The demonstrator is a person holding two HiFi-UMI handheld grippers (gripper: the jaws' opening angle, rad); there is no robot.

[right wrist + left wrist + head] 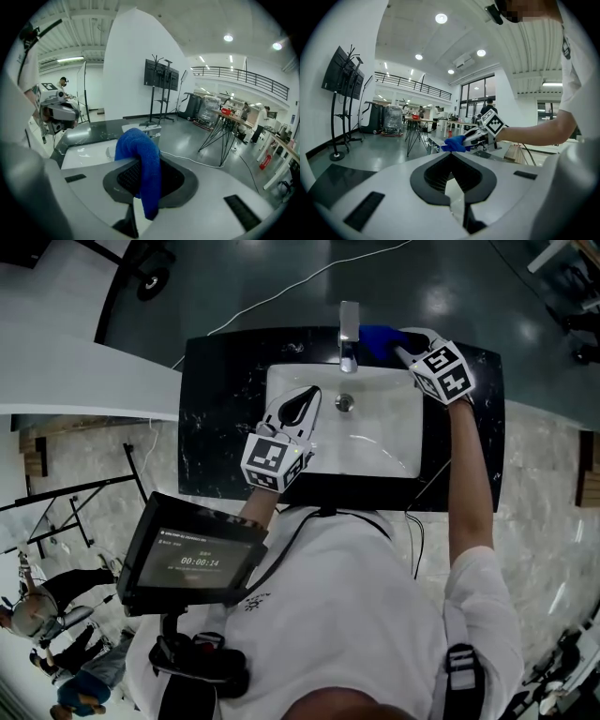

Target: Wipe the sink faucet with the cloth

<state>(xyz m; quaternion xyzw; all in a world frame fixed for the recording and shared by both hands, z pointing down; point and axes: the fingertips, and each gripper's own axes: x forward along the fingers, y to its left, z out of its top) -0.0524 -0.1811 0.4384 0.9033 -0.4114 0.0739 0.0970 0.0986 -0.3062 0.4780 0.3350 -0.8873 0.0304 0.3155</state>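
A chrome faucet (pixel 349 334) stands at the back rim of a white basin (pixel 375 442) set in a black marble counter (pixel 220 395). My right gripper (pixel 401 350) is shut on a blue cloth (pixel 380 341), held just right of the faucet head. In the right gripper view the cloth (pixel 140 154) drapes over the jaws and hides part of the faucet (pixel 151 131) behind it. My left gripper (pixel 302 407) hovers over the basin's left side, its jaws together and nothing in them. The left gripper view shows the right gripper (pixel 480 134) with the cloth (pixel 455 144).
A drain (pixel 344 402) sits in the basin below the faucet. A screen (pixel 192 563) hangs at the person's chest. A white cable (pixel 281 296) runs over the dark floor behind the counter. A white wall (pixel 75 371) borders the counter's left side.
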